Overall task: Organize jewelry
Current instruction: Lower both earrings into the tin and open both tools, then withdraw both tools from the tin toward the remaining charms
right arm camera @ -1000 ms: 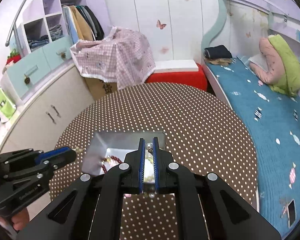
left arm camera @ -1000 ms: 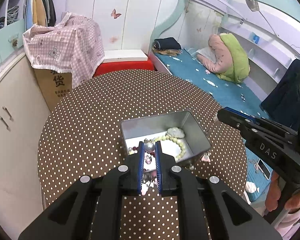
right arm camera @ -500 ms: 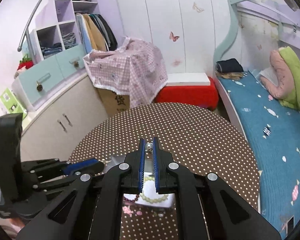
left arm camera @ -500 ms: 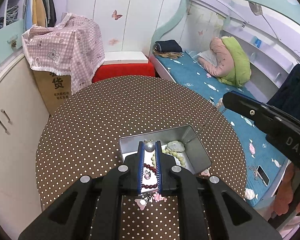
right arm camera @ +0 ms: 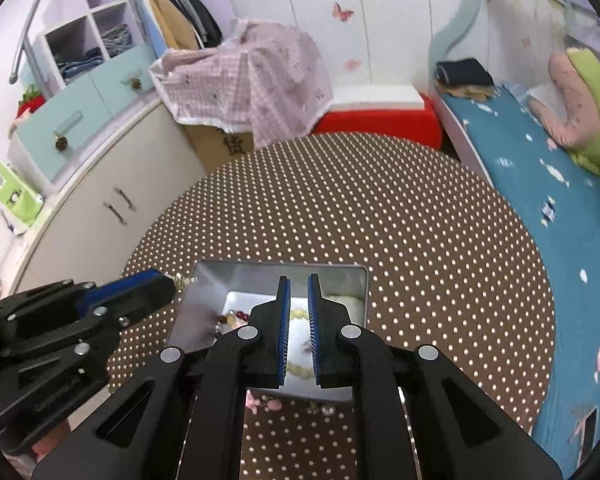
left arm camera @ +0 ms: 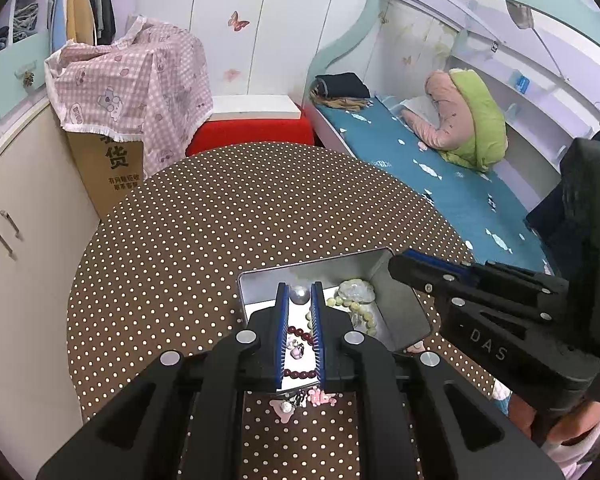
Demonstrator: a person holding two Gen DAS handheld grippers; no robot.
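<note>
**Both tongs over the open tin, one pearl not yet dropped**

The left tongs (left arm camera: 300, 287) were pinched together on a silver pearl (left arm camera: 299, 295) at their tips, above the tin (left arm camera: 260, 280) holding a green bracelet (left arm camera: 366, 314) and red beads (left arm camera: 300, 334). The right tongs (right arm camera: 296, 282), just beside them over the same tin, were opening with nothing between the jaws. Let go from that height, the round pearl might have bounced out, and the crowded tongs might have knocked the tin; pink charms (left arm camera: 320, 398) beneath them lay outside it on the table (left arm camera: 220, 220).
</note>
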